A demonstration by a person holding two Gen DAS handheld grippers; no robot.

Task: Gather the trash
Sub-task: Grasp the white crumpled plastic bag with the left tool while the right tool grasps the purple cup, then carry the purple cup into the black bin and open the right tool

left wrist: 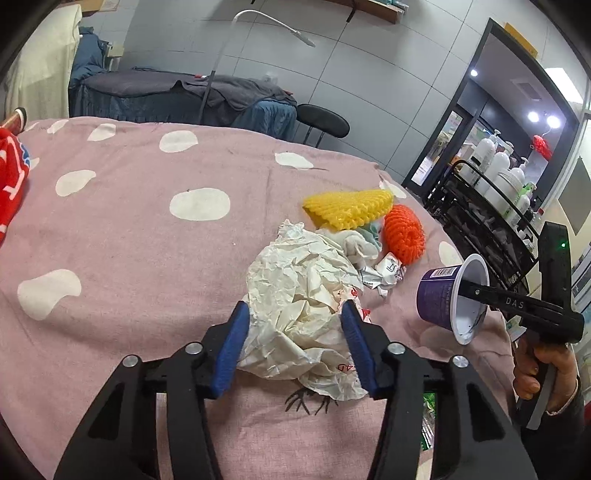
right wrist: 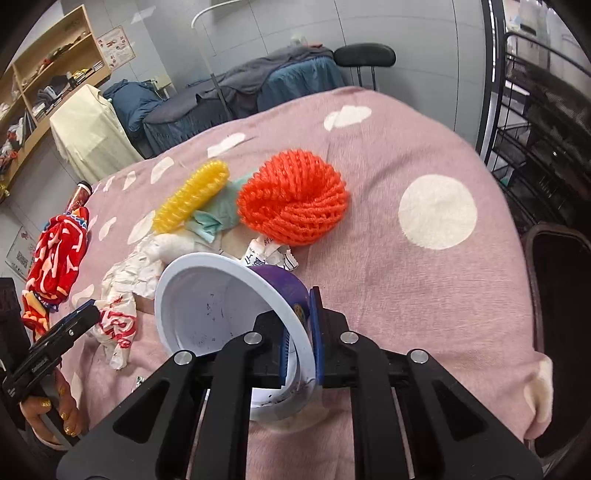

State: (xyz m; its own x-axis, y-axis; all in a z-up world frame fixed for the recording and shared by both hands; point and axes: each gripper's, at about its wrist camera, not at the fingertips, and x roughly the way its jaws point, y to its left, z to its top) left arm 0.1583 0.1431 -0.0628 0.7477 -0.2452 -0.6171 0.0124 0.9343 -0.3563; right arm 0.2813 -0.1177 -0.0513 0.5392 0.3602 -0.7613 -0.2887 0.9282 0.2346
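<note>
Pink bedspread [left wrist: 122, 258] with off-white oval spots and a small dark antler-like print near the front edge, covering the whole near surface. Red patterned cloth [right wrist: 55, 258] with white and orange markings, bunched at the spread's left edge; a red cylindrical container [right wrist: 79, 194] lies just beyond it. Second bed [left wrist: 177, 96] behind, draped in grey and blue covers. Black round stool [left wrist: 323, 120] beside that bed. White curved lamp arm [left wrist: 273, 27] on a thin pole. Cream garment [right wrist: 88, 140] hanging at left. Wooden shelving [right wrist: 44, 74] on the wall (contents too small to tell). Black wire rack [left wrist: 480, 214] at right, carrying white pump bottles [left wrist: 495, 166].
</note>
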